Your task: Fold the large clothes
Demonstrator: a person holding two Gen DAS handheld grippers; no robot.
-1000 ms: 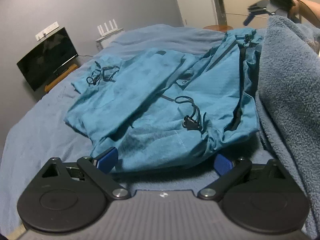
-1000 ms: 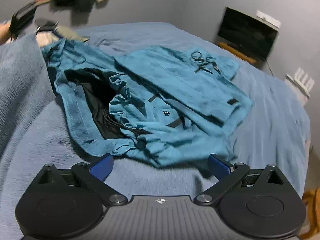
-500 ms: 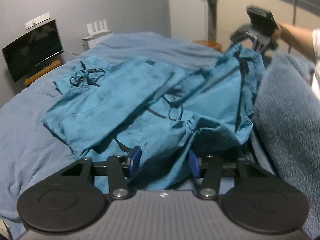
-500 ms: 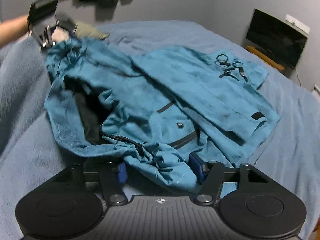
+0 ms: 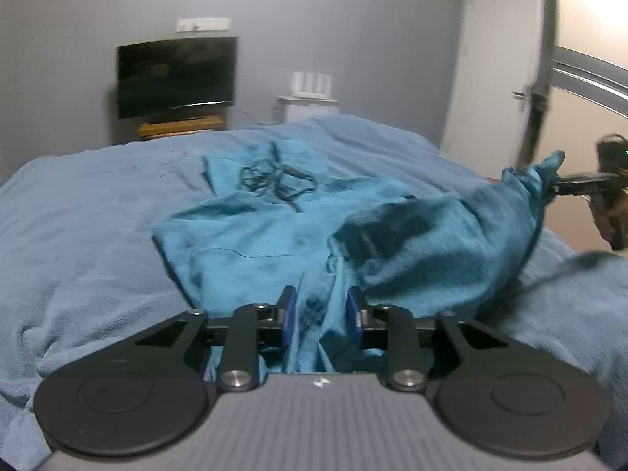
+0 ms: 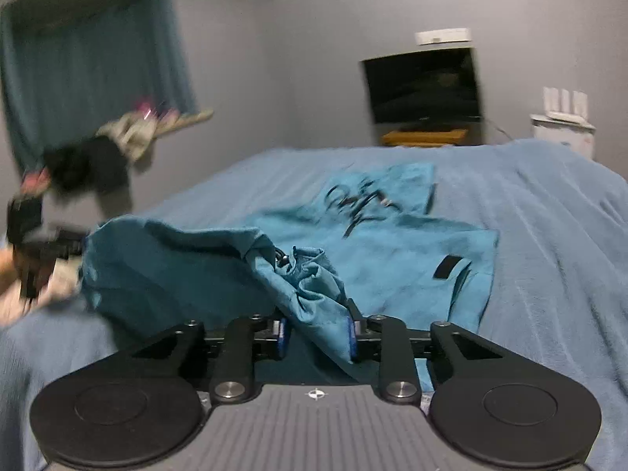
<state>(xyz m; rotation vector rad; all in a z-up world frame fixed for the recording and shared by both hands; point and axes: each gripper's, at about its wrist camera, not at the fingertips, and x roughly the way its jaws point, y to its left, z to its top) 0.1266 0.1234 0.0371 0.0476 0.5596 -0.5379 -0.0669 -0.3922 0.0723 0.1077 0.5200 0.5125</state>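
Note:
A large teal jacket point(image 5: 251, 235) with black drawcords point(image 5: 274, 176) lies on the blue bed. My left gripper point(image 5: 321, 314) is shut on one corner of its near hem, with cloth bunched between the blue pads. My right gripper point(image 6: 316, 335) is shut on the other hem corner of the jacket point(image 6: 392, 259). The hem edge is lifted and stretched between the two grippers. The right gripper shows at the right edge of the left wrist view point(image 5: 581, 186), and the left one at the left edge of the right wrist view point(image 6: 43, 247).
The blue bed cover point(image 5: 78, 235) spreads all round the jacket. A dark TV point(image 5: 176, 74) on a wooden stand and a white router on a cabinet point(image 5: 310, 98) stand against the far wall. A white door point(image 5: 494, 78) is at the right. A curtain point(image 6: 90, 78) and piled clothes point(image 6: 98, 153) are left.
Both grippers closed on the jacket's near hem and lifted it off the bed, pulling it taut. Both views have tilted up toward the far wall.

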